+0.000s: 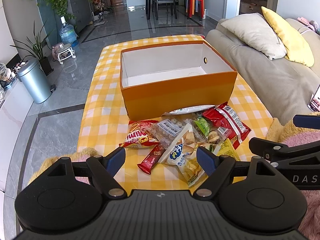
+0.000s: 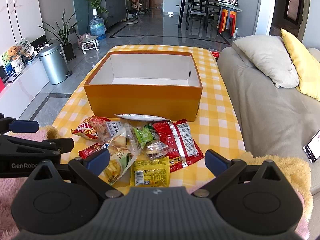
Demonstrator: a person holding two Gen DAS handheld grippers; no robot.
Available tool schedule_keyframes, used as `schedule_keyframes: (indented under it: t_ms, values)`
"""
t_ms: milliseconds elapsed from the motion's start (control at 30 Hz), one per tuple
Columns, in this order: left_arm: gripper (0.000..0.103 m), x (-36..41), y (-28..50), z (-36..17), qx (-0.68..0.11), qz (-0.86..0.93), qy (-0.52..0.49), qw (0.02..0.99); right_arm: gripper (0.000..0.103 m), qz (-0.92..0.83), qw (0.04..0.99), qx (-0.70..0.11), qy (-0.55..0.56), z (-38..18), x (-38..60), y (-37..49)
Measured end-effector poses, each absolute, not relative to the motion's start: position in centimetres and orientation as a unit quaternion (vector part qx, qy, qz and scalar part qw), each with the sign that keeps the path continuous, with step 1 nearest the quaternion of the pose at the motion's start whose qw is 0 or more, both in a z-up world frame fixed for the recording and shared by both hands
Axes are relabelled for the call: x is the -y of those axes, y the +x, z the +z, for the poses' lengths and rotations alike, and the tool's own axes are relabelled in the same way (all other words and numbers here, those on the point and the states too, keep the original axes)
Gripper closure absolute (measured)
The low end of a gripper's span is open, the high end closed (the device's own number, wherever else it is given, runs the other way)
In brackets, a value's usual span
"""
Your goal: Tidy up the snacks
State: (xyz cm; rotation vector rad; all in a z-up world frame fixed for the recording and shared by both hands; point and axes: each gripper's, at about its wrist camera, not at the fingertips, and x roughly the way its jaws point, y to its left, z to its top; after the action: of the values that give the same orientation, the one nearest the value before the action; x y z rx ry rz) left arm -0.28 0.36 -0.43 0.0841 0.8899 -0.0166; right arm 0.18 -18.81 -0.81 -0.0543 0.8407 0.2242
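An open orange box (image 1: 176, 92) with a white, empty inside stands on the yellow checked tablecloth (image 1: 100, 108); it also shows in the right wrist view (image 2: 144, 100). A pile of snack packets (image 1: 186, 136) lies in front of it: a red Mimi bag (image 1: 138, 138), a red bar (image 1: 152, 158), a chips packet (image 1: 188, 162), a big red packet (image 2: 180, 142), a yellow packet (image 2: 150, 173). My left gripper (image 1: 161, 160) is open and empty just before the pile. My right gripper (image 2: 158, 160) is open and empty over the near packets.
A grey sofa (image 2: 270, 104) with beige and yellow cushions runs along the right. A metal bin (image 1: 35, 80), plants and a water bottle stand on the floor at left. A pink and yellow fluffy cover (image 2: 12, 188) lies under the grippers. A phone (image 2: 313, 148) lies on the sofa.
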Motion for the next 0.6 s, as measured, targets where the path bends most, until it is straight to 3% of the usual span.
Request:
schedule_keyframes:
  t_ms: [600]
  values:
    - [0.008,-0.36,-0.27,-0.45,-0.430,-0.008,0.041,0.902,0.005,0.109,0.905,-0.412,-0.024,-0.89,18.69,0.28]
